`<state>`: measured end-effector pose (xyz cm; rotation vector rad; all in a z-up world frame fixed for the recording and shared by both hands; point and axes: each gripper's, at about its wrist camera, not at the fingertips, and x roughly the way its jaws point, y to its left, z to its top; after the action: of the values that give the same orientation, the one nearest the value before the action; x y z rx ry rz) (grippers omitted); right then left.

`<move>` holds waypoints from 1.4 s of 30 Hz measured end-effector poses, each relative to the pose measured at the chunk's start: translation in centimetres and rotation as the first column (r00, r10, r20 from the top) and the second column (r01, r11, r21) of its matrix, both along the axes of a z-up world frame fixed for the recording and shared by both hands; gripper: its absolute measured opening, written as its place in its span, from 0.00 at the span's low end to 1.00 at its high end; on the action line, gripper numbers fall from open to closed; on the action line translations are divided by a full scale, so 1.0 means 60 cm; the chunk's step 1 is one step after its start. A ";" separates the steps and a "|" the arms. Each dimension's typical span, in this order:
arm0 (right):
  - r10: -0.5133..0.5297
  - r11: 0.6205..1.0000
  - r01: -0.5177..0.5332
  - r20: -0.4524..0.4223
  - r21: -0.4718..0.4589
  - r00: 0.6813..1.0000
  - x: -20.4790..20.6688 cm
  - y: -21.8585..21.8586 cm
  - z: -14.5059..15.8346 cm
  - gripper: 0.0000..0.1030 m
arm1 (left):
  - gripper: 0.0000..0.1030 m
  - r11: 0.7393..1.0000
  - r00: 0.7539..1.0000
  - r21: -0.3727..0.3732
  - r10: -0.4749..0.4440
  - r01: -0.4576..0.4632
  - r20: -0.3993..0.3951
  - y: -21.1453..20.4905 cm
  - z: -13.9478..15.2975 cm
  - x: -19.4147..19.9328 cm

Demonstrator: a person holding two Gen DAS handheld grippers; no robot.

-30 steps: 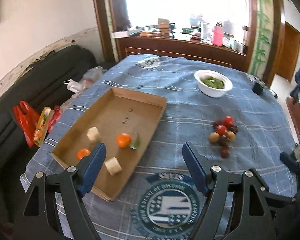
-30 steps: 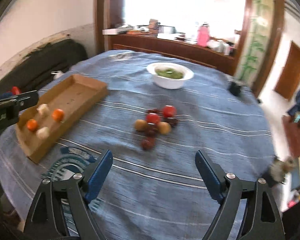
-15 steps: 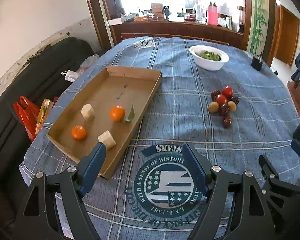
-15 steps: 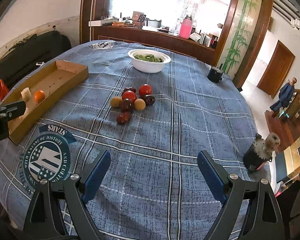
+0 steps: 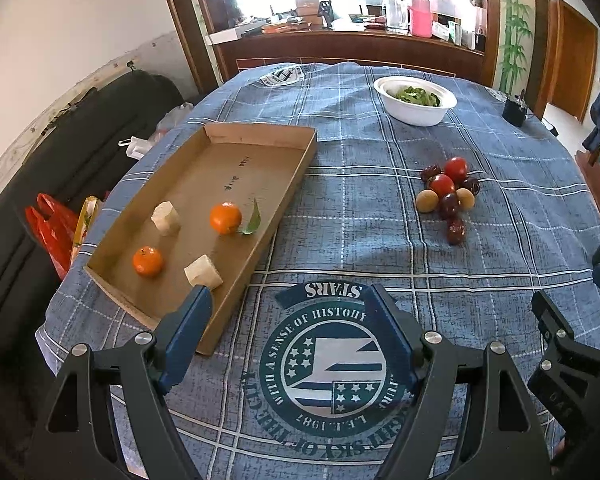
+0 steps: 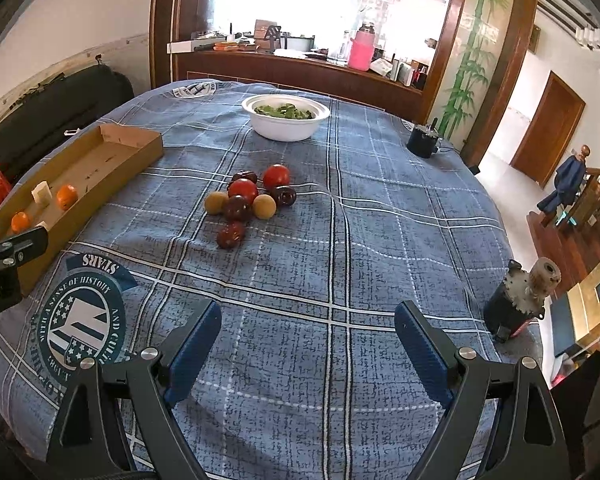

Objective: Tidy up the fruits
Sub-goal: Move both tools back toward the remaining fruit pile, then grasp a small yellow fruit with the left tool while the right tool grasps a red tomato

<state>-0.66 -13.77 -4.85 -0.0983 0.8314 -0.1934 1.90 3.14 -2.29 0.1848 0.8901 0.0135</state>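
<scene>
Here, the round tabletop, covered by a blue plaid cloth with a circular emblem, carries two groups of produce. On the left lies a shallow cardboard tray holding two oranges, one nearer and one farther with a green leaf touching it, together with two pale cut chunks. Right of the tray, well apart from it, a loose cluster of small fruits rests directly on the cloth: red tomatoes, dark red fruits and two tan round ones, all touching or just beside one another. At the far side stands a white bowl of green leaves.

The left hand-held gripper hovers over the emblem at the near edge, jaws spread wide and empty; its left finger overlaps the tray's near right corner in this view. The right hand-held gripper hovers over bare cloth near the cluster, jaws likewise wide with nothing between them. A small dark object stands at the tabletop's right edge.
</scene>
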 end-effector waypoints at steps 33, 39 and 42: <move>0.082 0.892 -0.060 -0.029 0.447 0.996 0.222 -0.119 -0.038 0.45 | 0.76 0.962 0.964 -0.195 -0.223 0.193 -0.147 -0.115 -0.086 0.181; 0.113 0.881 -0.075 -0.055 0.468 0.992 0.300 -0.108 -0.047 0.45 | 0.75 0.952 0.956 -0.213 -0.254 0.220 -0.149 -0.128 -0.096 0.213; 0.122 0.885 -0.070 -0.084 0.461 0.989 0.324 -0.101 -0.062 0.45 | 0.66 0.948 0.948 -0.213 -0.273 0.237 -0.160 -0.140 -0.104 0.226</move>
<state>18.78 -19.82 -8.55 0.2973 0.9614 0.1071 15.48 -5.25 -8.53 0.1221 1.0444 -0.3367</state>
